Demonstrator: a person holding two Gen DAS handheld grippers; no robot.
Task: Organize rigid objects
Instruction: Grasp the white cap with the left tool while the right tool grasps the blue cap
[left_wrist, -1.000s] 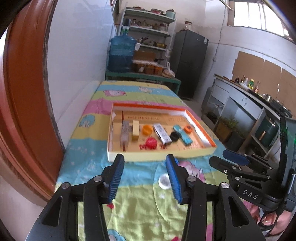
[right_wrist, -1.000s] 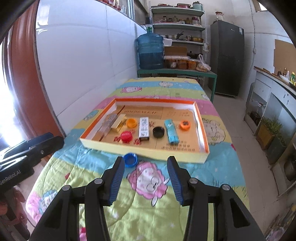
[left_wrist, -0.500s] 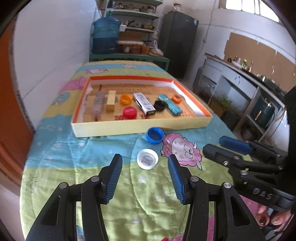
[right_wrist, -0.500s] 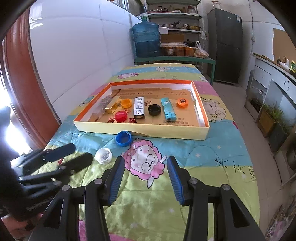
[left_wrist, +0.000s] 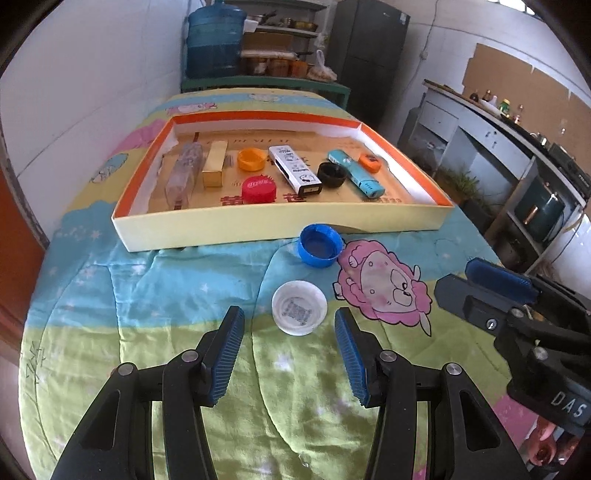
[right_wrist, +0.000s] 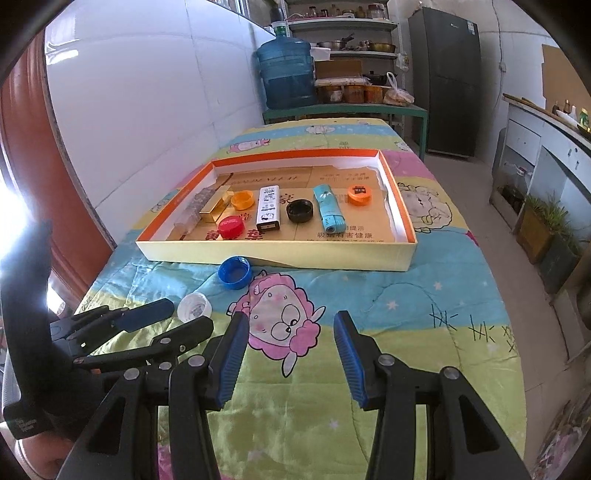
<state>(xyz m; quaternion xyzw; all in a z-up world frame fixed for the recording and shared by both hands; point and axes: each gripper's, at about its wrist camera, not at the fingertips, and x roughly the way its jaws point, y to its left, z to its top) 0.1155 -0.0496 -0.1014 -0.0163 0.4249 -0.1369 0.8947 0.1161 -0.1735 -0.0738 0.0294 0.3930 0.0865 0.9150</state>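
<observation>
Lining up on the white cap (left_wrist: 299, 307), the left gripper (left_wrist: 289, 345) is hanging with its jaws apart, the cap lying rim-up on the quilt (left_wrist: 147, 295) just past the fingertips, near of the blue cap (left_wrist: 320, 245) and the tray (left_wrist: 277, 229). Going well probably means coming down square, straddling the rim evenly before closing. The right gripper (right_wrist: 288, 350) is waiting, parted and empty, over the quilt to the right.

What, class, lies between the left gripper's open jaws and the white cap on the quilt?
Nothing visible does. The white cap lies on bare quilt just ahead of the left gripper, whose jaws stand open. The blue cap sits beyond it.
</observation>
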